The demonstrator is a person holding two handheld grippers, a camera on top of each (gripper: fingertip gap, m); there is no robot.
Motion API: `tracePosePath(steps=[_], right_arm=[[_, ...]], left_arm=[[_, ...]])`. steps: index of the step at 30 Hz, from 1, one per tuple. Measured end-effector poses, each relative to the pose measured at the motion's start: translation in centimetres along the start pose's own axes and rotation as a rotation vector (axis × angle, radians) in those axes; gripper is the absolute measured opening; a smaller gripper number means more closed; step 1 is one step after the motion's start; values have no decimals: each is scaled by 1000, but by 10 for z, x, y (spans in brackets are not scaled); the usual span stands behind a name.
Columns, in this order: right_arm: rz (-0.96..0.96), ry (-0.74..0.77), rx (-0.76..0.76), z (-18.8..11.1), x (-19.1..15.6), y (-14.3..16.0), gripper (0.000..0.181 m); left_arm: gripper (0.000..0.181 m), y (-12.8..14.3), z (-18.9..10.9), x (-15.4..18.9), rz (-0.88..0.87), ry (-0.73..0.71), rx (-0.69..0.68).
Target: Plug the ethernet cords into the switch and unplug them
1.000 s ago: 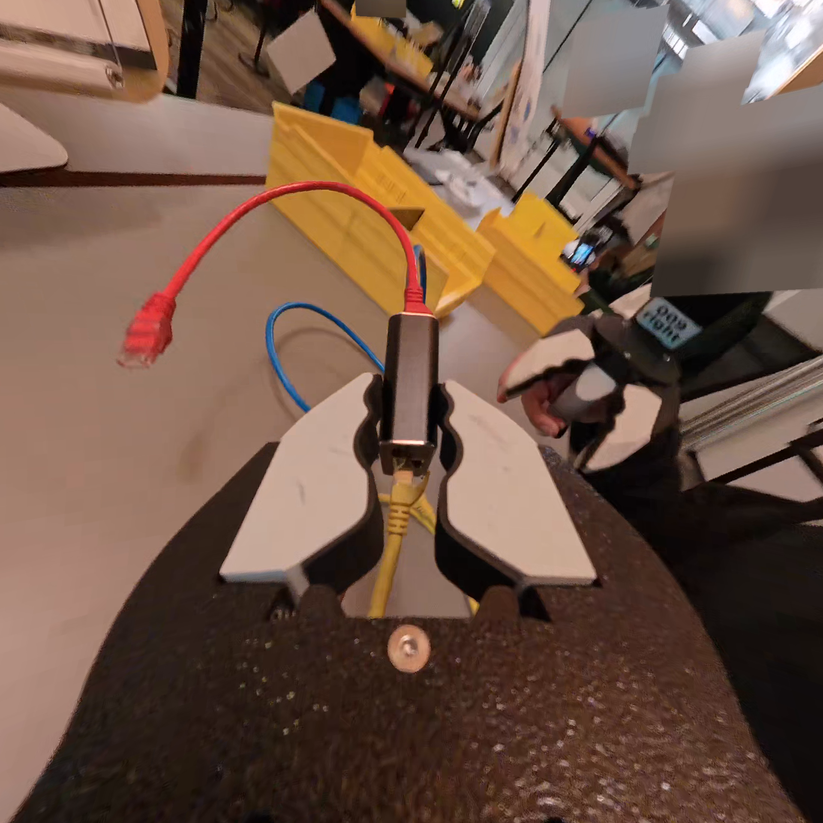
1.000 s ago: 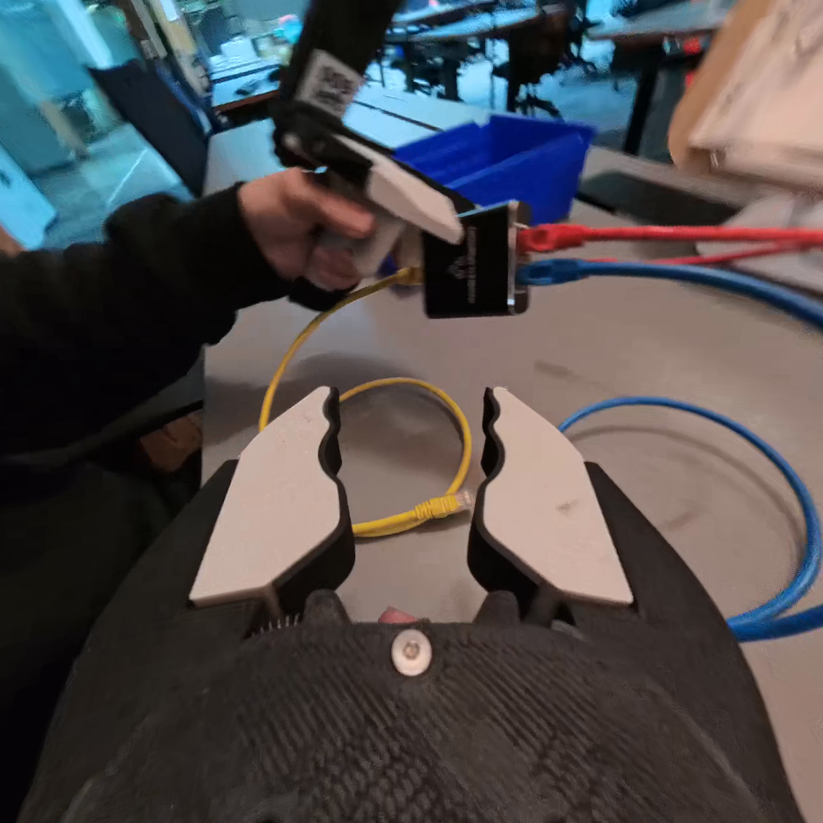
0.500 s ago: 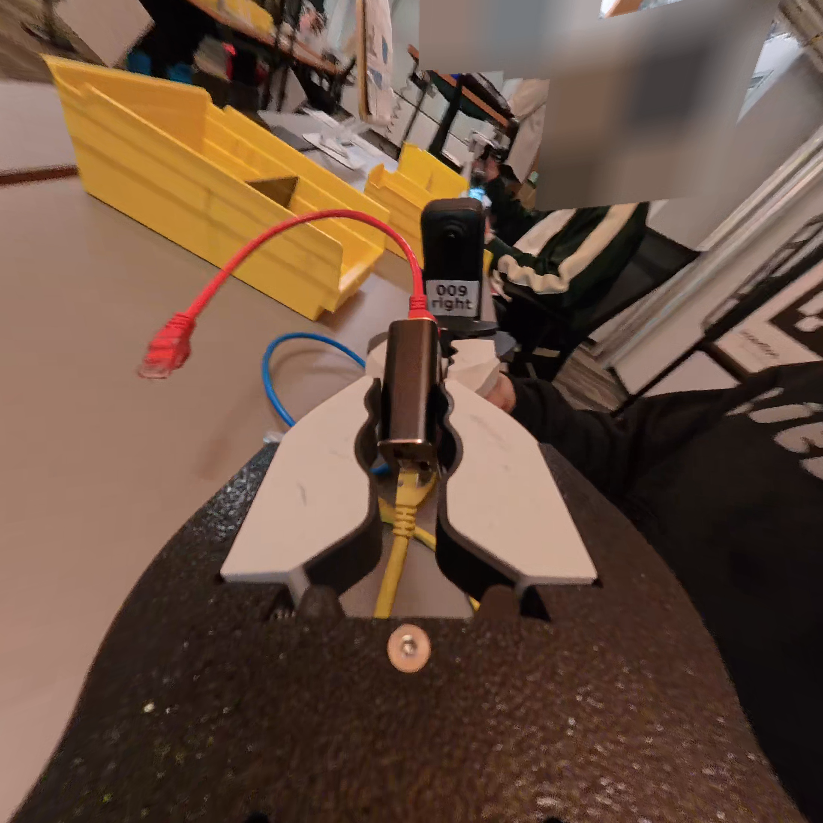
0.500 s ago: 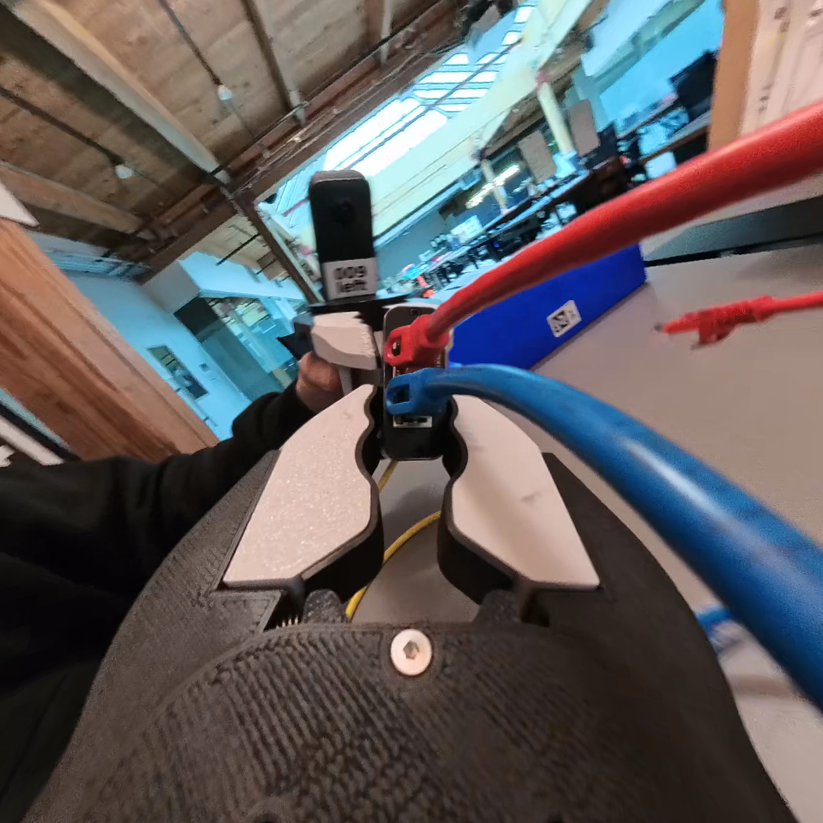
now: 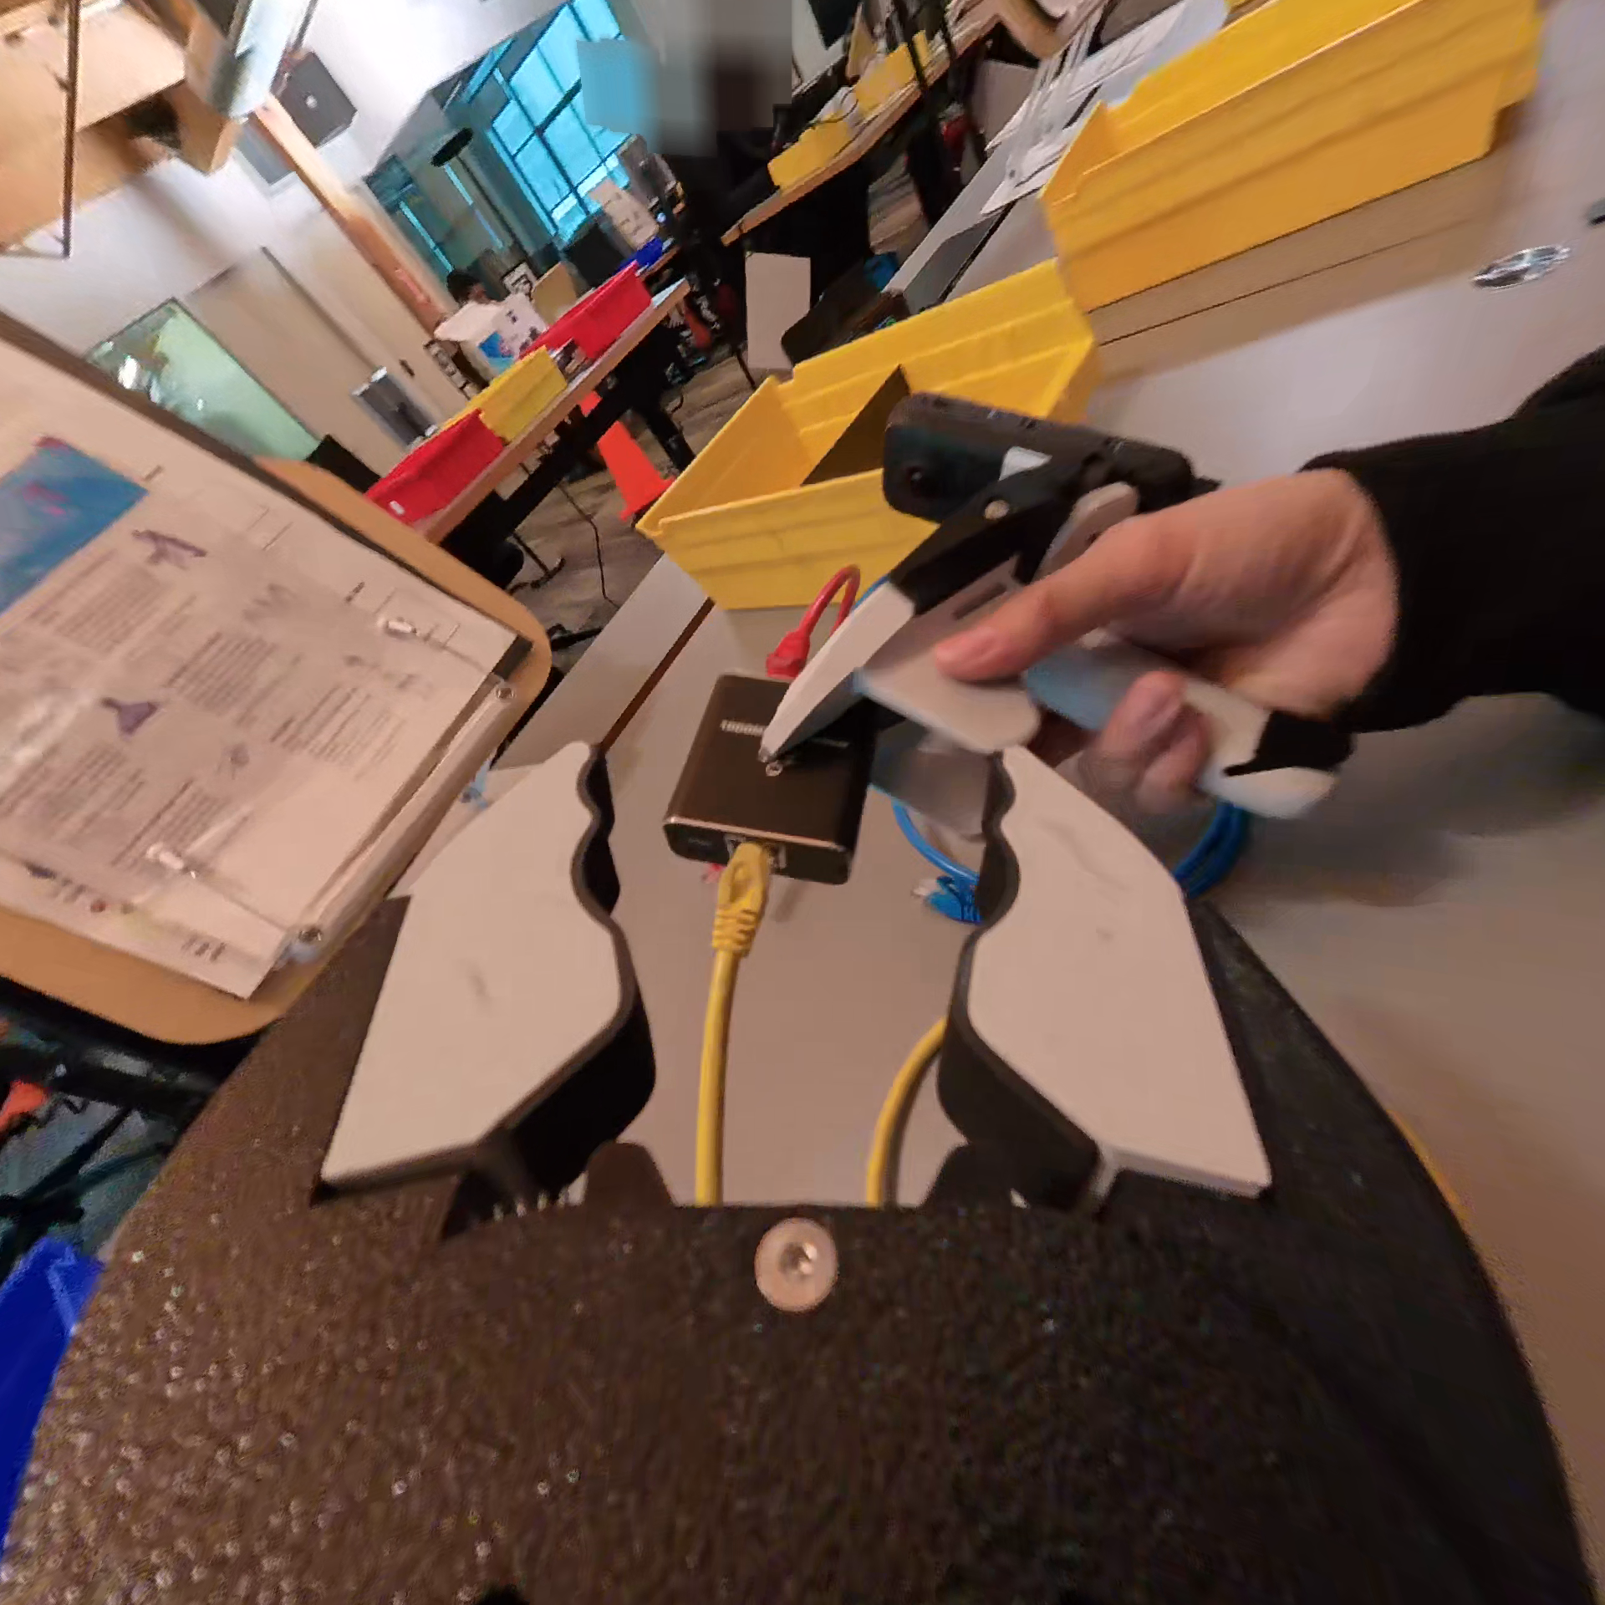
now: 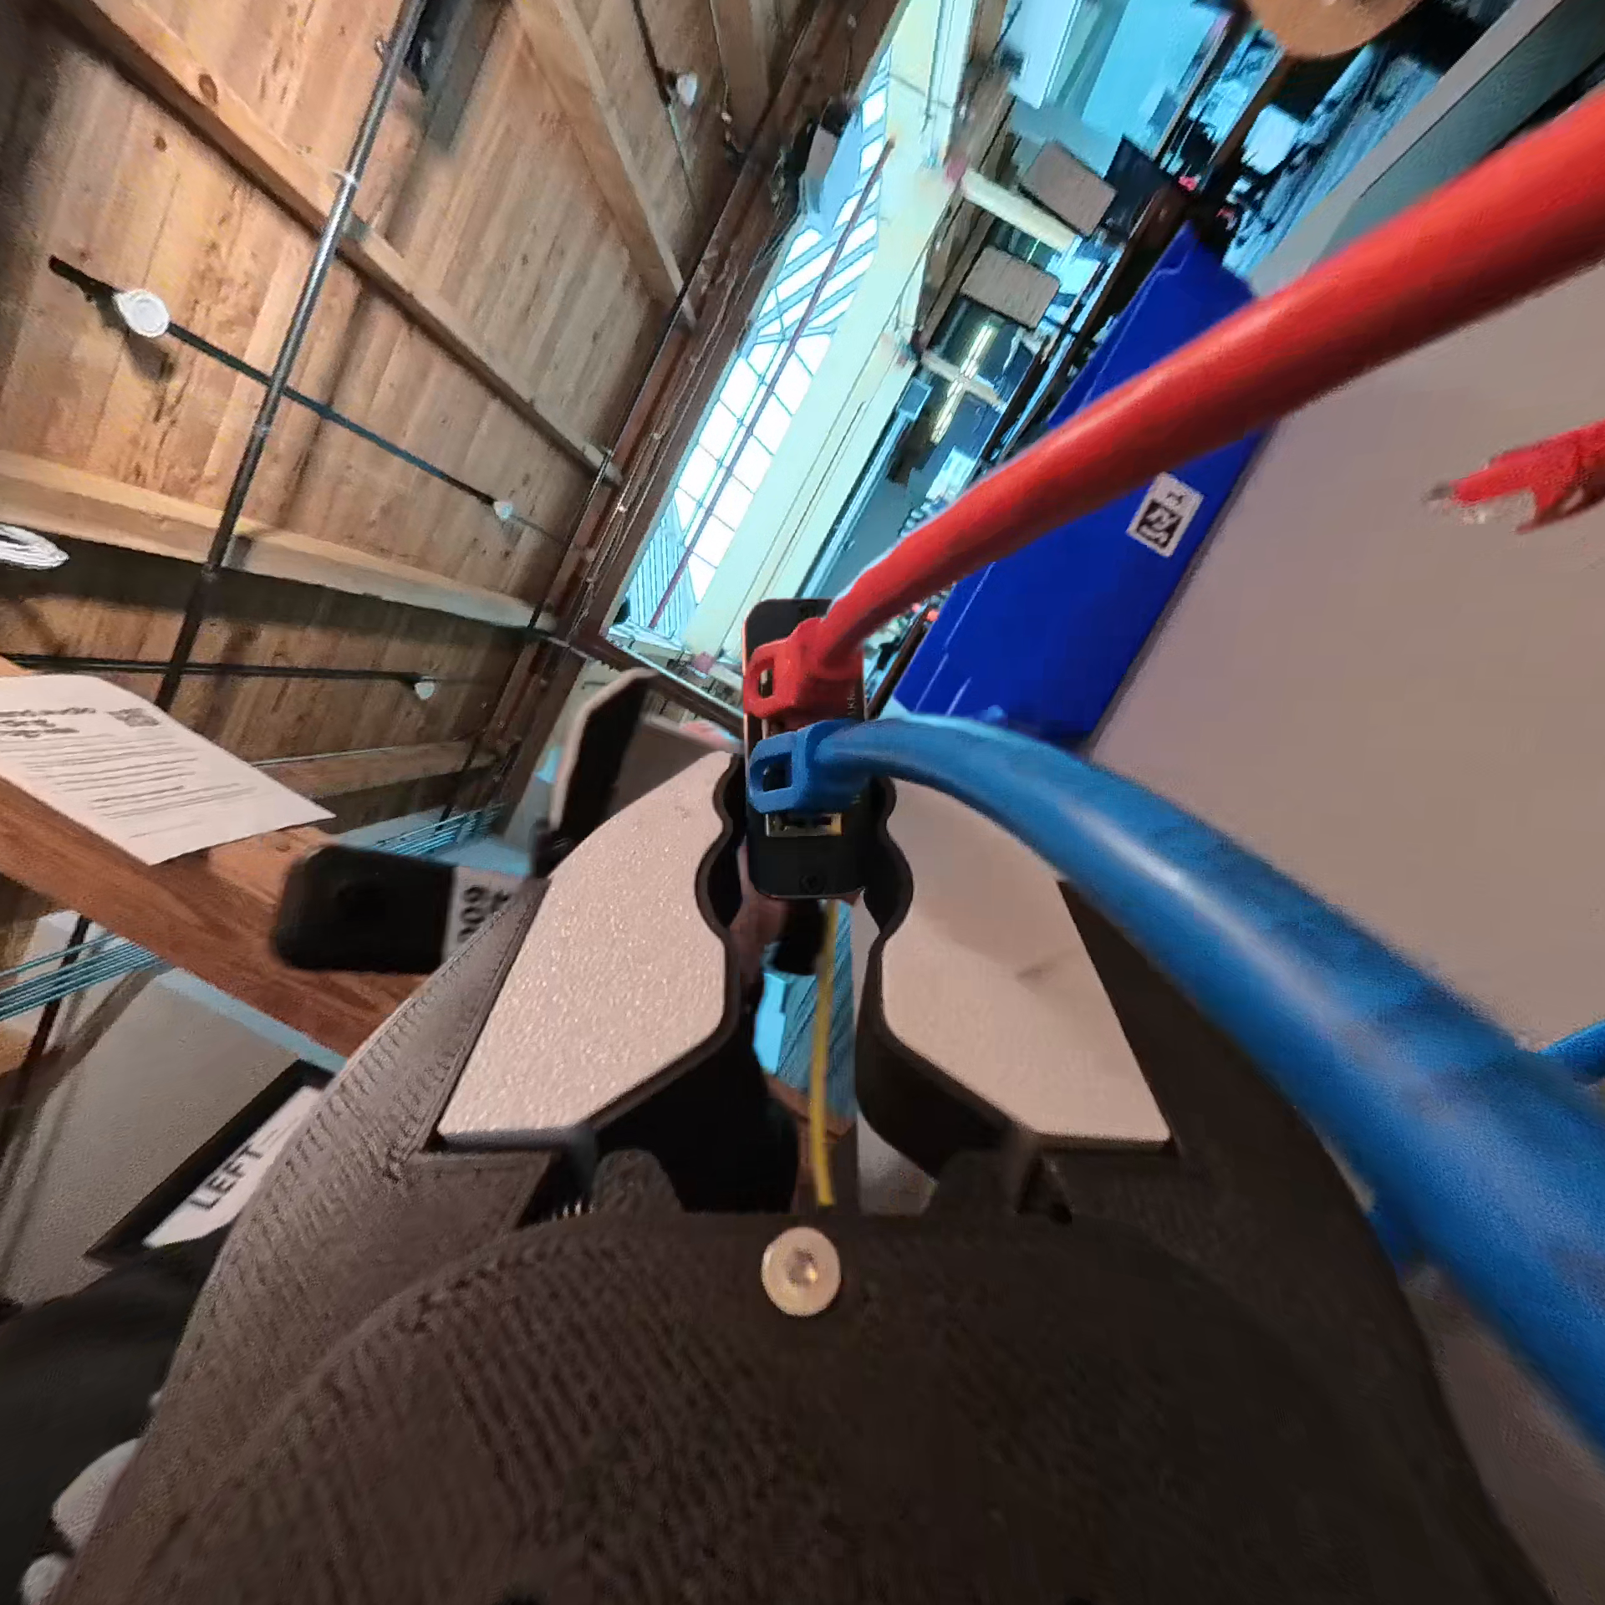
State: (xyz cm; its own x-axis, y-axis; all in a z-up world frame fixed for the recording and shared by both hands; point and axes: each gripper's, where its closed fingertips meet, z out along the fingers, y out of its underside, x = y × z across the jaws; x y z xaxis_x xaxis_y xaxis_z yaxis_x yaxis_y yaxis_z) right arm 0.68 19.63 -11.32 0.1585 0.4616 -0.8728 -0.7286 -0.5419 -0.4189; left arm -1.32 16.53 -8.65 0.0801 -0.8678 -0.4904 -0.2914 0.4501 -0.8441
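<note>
The right tool (image 6: pixel 803 855) pinches the small black switch (image 6: pixel 803 855) by its flat sides, above the desk (image 5: pixel 1390 912). The left tool (image 5: pixel 795 855) is spread. The switch appears light and rigid. Grip the yellow cord (image 5: pixel 738 903) at its stiff boot, not the limp cable.

A pale grey counter (image 5: pixel 1433 999) stretches across a large open workshop. Yellow bins (image 5: pixel 868 460) sit along its far edge, and a blue bin (image 6: pixel 1068 599) stands at another side. Farther tables (image 5: pixel 556 417) carry red and yellow bins, with an orange cone (image 5: pixel 630 469) on the floor beside them. Tall windows (image 5: pixel 547 130) let in daylight. Overhead runs a wooden plank ceiling (image 6: pixel 304 217) with metal pipes.
</note>
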Motion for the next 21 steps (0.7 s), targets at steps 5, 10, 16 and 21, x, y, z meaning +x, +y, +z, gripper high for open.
tracePosePath(steps=[5, 10, 16, 21], right_arm=[[18, -21, -57, 8, -12, 17, 21], [91, -78, -86, 14, -19, 28, 24], [53, -86, -177, 11, -17, 36, 25], [51, -103, -225, 9, -15, 41, 25]], left_arm=[[80, 30, 2, -9, -33, 18, 17], [66, 40, 4, -6, 33, 18, 46], [61, 42, 4, -1, 11, 72, 146], [64, 45, 12, 7, 15, 129, 139]])
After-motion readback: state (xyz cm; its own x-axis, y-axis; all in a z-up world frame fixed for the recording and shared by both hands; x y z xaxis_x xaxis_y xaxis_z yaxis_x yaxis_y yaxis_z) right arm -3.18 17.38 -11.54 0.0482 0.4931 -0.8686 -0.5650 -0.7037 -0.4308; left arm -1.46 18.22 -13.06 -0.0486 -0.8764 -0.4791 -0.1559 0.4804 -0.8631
